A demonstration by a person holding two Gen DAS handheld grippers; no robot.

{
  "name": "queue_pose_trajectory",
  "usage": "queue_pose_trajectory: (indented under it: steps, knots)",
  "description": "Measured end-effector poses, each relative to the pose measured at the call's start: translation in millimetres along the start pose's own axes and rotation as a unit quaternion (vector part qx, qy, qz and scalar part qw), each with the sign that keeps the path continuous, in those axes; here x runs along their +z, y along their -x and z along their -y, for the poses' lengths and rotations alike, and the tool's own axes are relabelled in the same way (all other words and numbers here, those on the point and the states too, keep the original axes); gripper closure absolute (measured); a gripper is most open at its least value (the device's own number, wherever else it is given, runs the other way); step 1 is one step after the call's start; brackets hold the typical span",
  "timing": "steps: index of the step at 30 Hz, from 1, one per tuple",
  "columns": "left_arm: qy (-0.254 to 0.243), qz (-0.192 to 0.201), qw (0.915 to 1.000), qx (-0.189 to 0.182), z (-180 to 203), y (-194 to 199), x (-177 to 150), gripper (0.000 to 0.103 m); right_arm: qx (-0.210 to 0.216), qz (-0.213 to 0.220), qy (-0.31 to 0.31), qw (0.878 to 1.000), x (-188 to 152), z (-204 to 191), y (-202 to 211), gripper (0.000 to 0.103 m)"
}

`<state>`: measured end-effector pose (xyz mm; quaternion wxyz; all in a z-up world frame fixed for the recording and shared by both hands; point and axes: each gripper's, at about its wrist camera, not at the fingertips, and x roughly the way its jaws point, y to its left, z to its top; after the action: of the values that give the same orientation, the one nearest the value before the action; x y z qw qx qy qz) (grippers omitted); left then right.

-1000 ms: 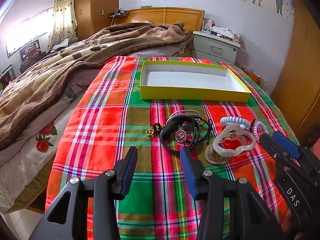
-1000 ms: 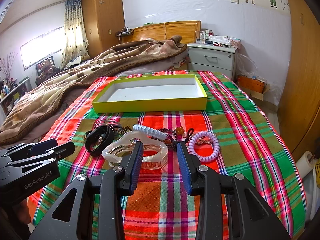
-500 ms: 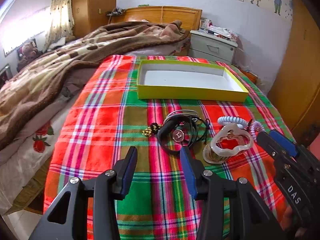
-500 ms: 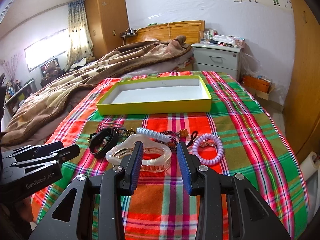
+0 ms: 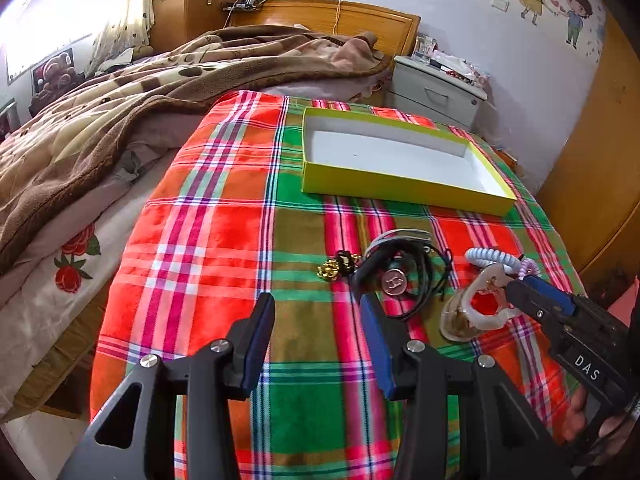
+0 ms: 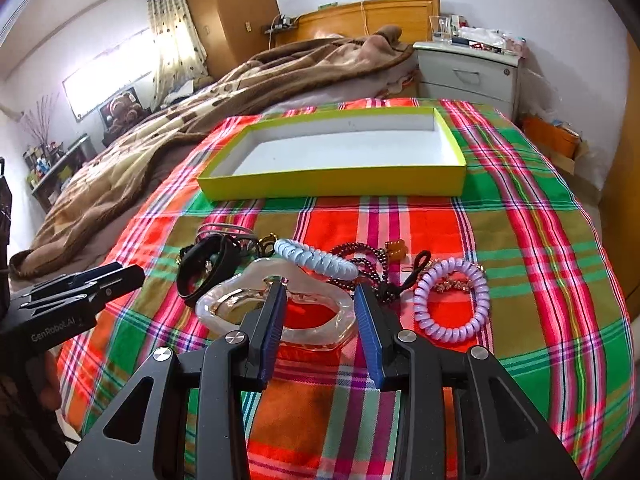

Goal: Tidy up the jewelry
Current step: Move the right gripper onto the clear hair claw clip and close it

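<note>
1. Our right gripper point(image 6: 320, 312) stands open and holds nothing; its fingers straddle the near rim of the clear wavy bangle point(image 6: 276, 312), whose long axis runs left to right across them.
2. Our left gripper point(image 5: 316, 340) is open too, empty, hovering short of the black cord bracelet point(image 5: 396, 276).
3. The yellow tray point(image 6: 332, 184) lies straight ahead beyond the jewelry pile; we judge the right hand nearer the bangle.
</note>
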<state>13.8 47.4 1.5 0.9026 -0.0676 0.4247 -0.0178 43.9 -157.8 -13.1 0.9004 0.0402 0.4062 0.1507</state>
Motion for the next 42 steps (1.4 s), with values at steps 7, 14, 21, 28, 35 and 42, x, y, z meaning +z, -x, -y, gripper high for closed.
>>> queue_pose_trajectory:
  steps: [7,14,21,28,35,42]
  knots:
    - [-0.002,-0.008,1.0,-0.005,-1,-2,0,0.057,0.027,-0.052,0.005,0.998,9,7,-13,0.067]
    - [0.004,-0.017,0.9997,-0.017,-4,-6,3,0.057,0.029,-0.058,0.018,0.998,10,8,-9,0.072]
    - [0.003,-0.026,0.9995,-0.02,-4,-8,6,0.057,0.039,-0.038,-0.001,0.999,10,17,-2,0.09]
    - [0.002,-0.03,0.9994,-0.016,-1,-10,8,0.057,0.062,-0.02,-0.027,0.997,3,28,10,0.103]
    - [-0.006,-0.031,0.9994,-0.011,5,-11,10,0.057,0.067,-0.017,0.035,0.997,3,19,17,0.098]
    - [-0.01,-0.033,0.9993,-0.015,9,-10,10,0.057,0.056,-0.021,0.127,0.99,24,-6,-1,0.068]
